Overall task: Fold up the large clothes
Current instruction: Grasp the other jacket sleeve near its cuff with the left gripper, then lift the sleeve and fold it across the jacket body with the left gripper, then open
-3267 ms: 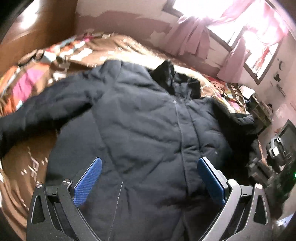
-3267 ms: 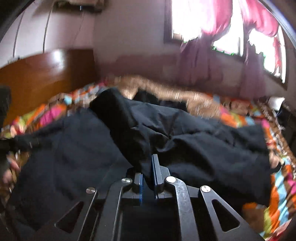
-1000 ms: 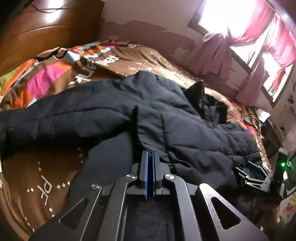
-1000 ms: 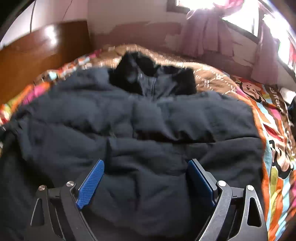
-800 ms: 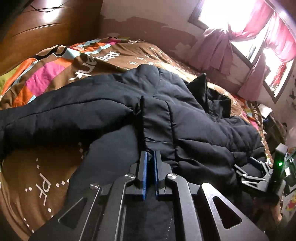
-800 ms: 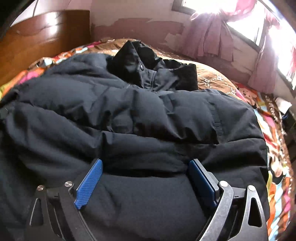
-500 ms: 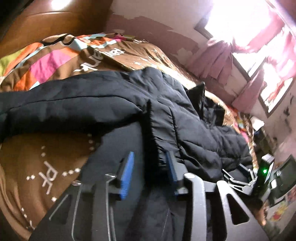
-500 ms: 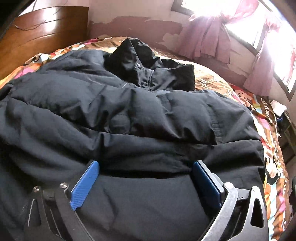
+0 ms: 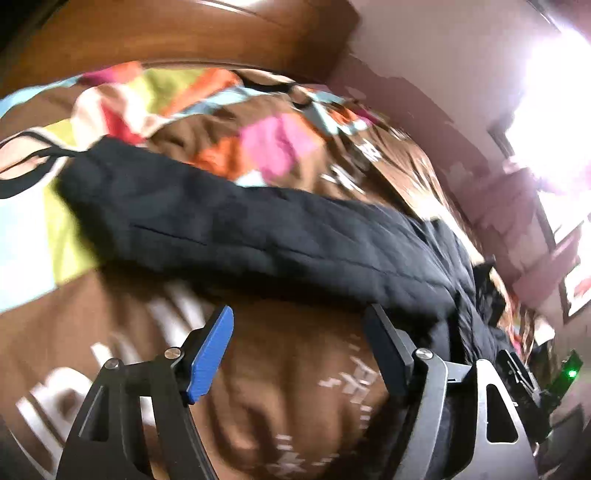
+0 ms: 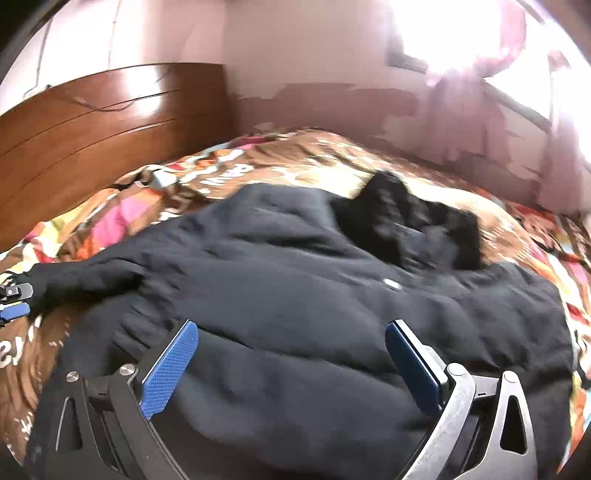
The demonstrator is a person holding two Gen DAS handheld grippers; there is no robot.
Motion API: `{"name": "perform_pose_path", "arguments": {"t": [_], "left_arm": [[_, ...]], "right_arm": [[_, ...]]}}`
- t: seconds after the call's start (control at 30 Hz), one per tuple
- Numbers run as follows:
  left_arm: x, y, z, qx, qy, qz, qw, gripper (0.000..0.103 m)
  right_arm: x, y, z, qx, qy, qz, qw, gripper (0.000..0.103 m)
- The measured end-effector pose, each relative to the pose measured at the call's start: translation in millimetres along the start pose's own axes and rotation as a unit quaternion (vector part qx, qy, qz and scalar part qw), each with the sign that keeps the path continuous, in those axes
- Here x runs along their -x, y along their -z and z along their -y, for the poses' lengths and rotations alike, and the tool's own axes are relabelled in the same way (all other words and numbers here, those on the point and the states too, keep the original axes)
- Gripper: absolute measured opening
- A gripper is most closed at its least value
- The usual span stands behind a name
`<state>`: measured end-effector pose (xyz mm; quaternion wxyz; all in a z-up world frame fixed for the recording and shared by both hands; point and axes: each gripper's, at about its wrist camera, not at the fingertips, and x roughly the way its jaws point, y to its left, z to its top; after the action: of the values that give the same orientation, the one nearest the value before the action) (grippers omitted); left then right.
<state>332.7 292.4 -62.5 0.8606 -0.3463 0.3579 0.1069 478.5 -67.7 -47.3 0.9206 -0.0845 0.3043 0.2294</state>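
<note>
Left tool jaws spread wide, nothing between them, over brown patch of bedspread with white lettering, just below the outstretched sleeve of the black puffer jacket. Sleeve runs across the left view, cuff end toward upper left on the colourful part of the bedspread. Left view blurred.

Right tool jaws also wide apart, gripping nothing, over the lower body of the jacket; contact with fabric unclear. Jacket lies spread on the bed, collar bunched up toward the far wall, one sleeve stretched out to the left, where blue pads of the left tool show at the frame edge beside the cuff. Wooden headboard at back left, bright window with pink curtains at right.
</note>
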Motion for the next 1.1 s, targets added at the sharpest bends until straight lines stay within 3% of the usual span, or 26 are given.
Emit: {"name": "perform_pose_path", "arguments": {"t": [0.13, 0.4, 0.43, 0.47, 0.5, 0.57, 0.67, 0.8, 0.9, 1.03, 1.1], "left_arm": [[12, -21, -47, 0.041, -0.038, 0.02, 0.9982, 0.068], [-2, -46, -96, 0.107, -0.058, 0.036, 0.992, 0.067], [-6, -47, -100, 0.113, -0.065, 0.041, 0.9907, 0.066], [-8, -48, -102, 0.114, -0.07, 0.043, 0.9901, 0.054], [-12, -49, -102, 0.11, -0.083, 0.042, 0.9895, 0.044], [-20, -51, -101, 0.095, -0.125, 0.04, 0.9868, 0.015], [-18, -50, -99, 0.089, -0.128, 0.056, 0.9861, 0.005], [-1, -52, -76, 0.041, -0.139, 0.101, 0.9843, 0.002], [25, -55, -55, 0.02, -0.12, 0.145, 0.9818, 0.001], [67, -56, -14, -0.034, -0.097, 0.218, 0.9706, 0.001], [92, -52, 17, -0.078, -0.081, 0.257, 0.96, 0.001]], "right_arm": [[-18, -11, -18, -0.023, -0.021, 0.003, 0.999, 0.102], [-69, -13, -35, -0.021, 0.017, -0.045, 0.999, 0.102], [-71, -11, -35, -0.02, 0.019, -0.048, 0.998, 0.102], [-75, -8, -35, -0.019, 0.019, -0.052, 0.998, 0.103], [-78, -4, -36, -0.019, 0.018, -0.054, 0.998, 0.103], [-81, 2, -35, -0.022, 0.017, -0.047, 0.998, 0.103], [-79, 7, -35, -0.025, 0.017, -0.034, 0.999, 0.103], [-77, 5, -35, -0.023, 0.015, -0.038, 0.999, 0.103], [-62, 0, -31, -0.045, 0.005, -0.025, 0.999, 0.103], [-25, -4, -23, -0.061, -0.015, -0.004, 0.998, 0.103], [-7, -6, -19, -0.057, -0.023, 0.001, 0.998, 0.103]]}}
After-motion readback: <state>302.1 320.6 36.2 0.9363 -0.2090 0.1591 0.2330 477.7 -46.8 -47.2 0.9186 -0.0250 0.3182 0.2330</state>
